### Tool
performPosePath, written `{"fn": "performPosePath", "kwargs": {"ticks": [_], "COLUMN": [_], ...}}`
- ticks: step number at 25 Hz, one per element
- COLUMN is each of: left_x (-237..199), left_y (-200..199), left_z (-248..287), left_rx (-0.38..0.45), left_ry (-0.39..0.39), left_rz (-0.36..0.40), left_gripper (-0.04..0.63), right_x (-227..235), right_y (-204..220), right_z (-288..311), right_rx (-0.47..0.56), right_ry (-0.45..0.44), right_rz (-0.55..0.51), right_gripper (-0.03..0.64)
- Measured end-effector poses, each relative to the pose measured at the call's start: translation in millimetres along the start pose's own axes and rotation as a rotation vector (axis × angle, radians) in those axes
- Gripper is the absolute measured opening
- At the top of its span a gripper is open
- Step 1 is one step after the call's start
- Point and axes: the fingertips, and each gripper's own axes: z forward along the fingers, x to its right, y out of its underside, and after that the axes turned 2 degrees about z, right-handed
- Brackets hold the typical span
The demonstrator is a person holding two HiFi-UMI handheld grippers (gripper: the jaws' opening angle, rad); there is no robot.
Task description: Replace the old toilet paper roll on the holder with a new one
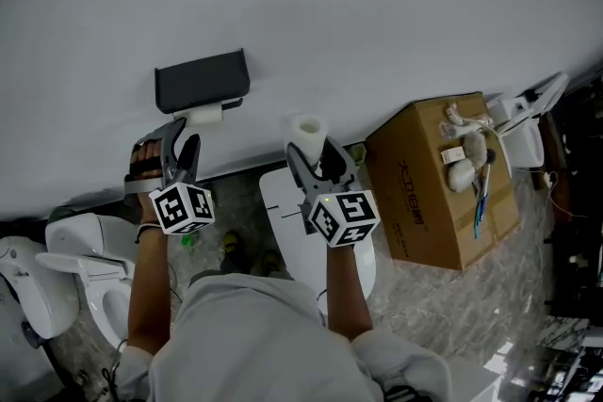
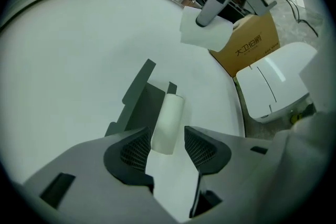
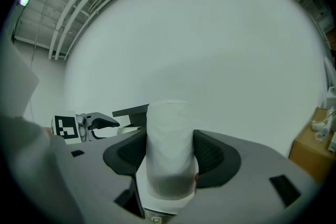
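A dark holder hangs on the white wall with the thin old roll under it. My left gripper is just below and left of that roll. In the left gripper view its jaws stand open; the old roll lies lengthwise in the gap ahead and neither pad presses on it. My right gripper is shut on the full new roll, held upright to the right of the holder. In the right gripper view both pads clamp the new roll.
A cardboard box with small items on top stands at the right, against the wall. A white toilet with its lid down is below my right gripper. Another white toilet is at the lower left.
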Motion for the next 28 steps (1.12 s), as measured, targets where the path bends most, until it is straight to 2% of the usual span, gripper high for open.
{"fn": "performPosePath", "kwargs": {"ticks": [7,13,17,28], "left_x": [4.2,5.5,1.9,3.7], "left_y": [-1.0,1.9,2.2,-24.5], "left_z": [15.6,28.7,36.0,48.0], "left_rx": [-0.032,-0.056,-0.065,-0.012], "left_ry": [0.002,0.006,-0.025,-0.021], "left_rz": [0.078,0.095,0.127,0.151], "left_gripper": [0.215,0.227,0.225,0.204], "right_x": [10.9,18.4,25.0,40.6], "right_y": [-1.7,-3.2,-1.3,3.2], "right_z": [-4.1,-10.3,-16.4,-32.1], "right_rx": [0.000,-0.004,-0.008,-0.010], "right_ry": [0.027,0.053,0.072,0.115], "right_rz": [0.001,0.000,0.000,0.017], "right_gripper": [0.279,0.279,0.279,0.279]}}
